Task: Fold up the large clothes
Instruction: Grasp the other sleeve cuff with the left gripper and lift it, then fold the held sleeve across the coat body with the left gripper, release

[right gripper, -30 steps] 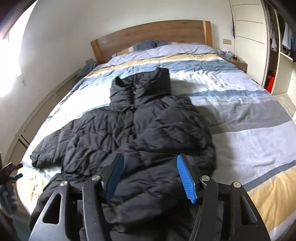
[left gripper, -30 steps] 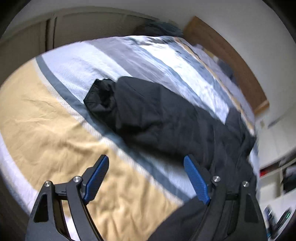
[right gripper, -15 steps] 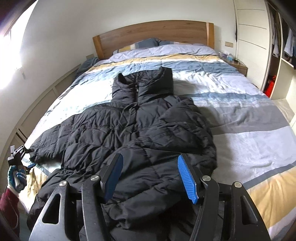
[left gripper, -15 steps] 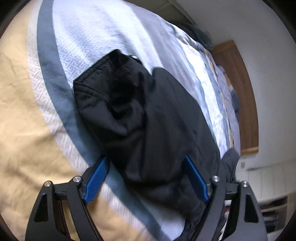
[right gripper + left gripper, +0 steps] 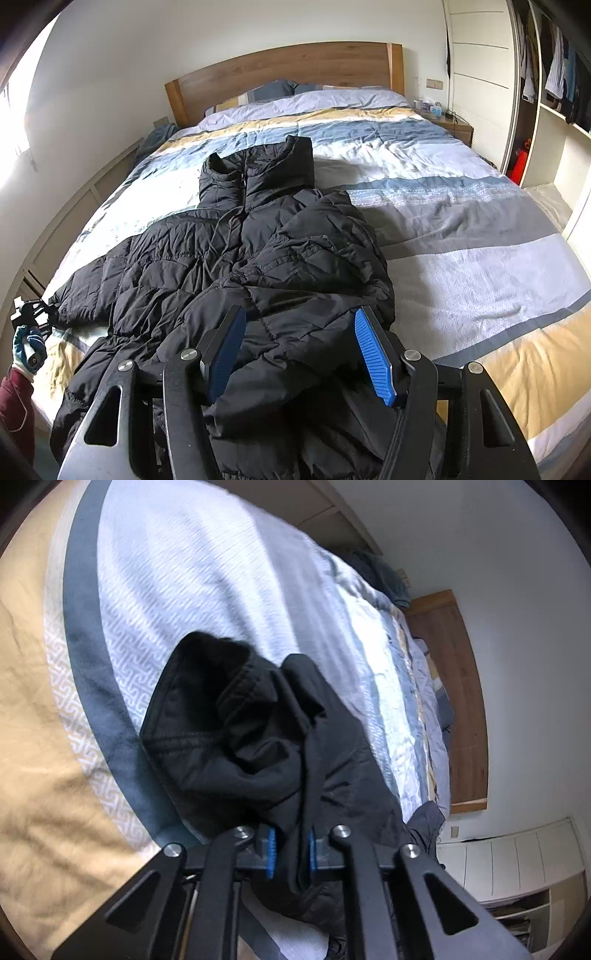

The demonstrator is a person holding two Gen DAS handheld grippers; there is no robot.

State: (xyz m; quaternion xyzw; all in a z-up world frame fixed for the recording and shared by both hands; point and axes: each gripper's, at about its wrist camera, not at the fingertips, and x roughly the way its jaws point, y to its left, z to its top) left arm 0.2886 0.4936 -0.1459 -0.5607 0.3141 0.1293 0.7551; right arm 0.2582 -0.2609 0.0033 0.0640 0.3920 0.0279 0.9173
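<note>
Dropped down onto the sleeve (image 5: pixel 258 746) since a second ago, left gripper (image 5: pixel 290 853) then wide and short of the cloth, now with jaws closing on a fold of black fabric pinched between the blue pads (image 5: pixel 272 853) near the cuff (image 5: pixel 207 686). Seen from the right wrist view as a small black frame at the far left edge, held by a gloved hand (image 5: pixel 27 350) beside the outstretched sleeve end. Right gripper (image 5: pixel 299 350) about where it was, jaws half apart and hovering over the hem region of the black puffer jacket (image 5: pixel 258 251), nothing pressed between the pads as far as can be told. Jacket lying front up on the striped duvet (image 5: pixel 480 258), collar toward the wooden headboard (image 5: pixel 288 70), right sleeve already folded across the chest, left sleeve stretched out toward the bed's edge. For a clean fold: finish the pinch, lift the sleeve only enough to clear the padding, carry it across the body to lie over the other sleeve, keep the shoulder seam as the hinge, and steady the jacket body with the right gripper against slipping on the duvet. No brand, label or legible writing visible anywhere on the jacket or bedding.
</note>
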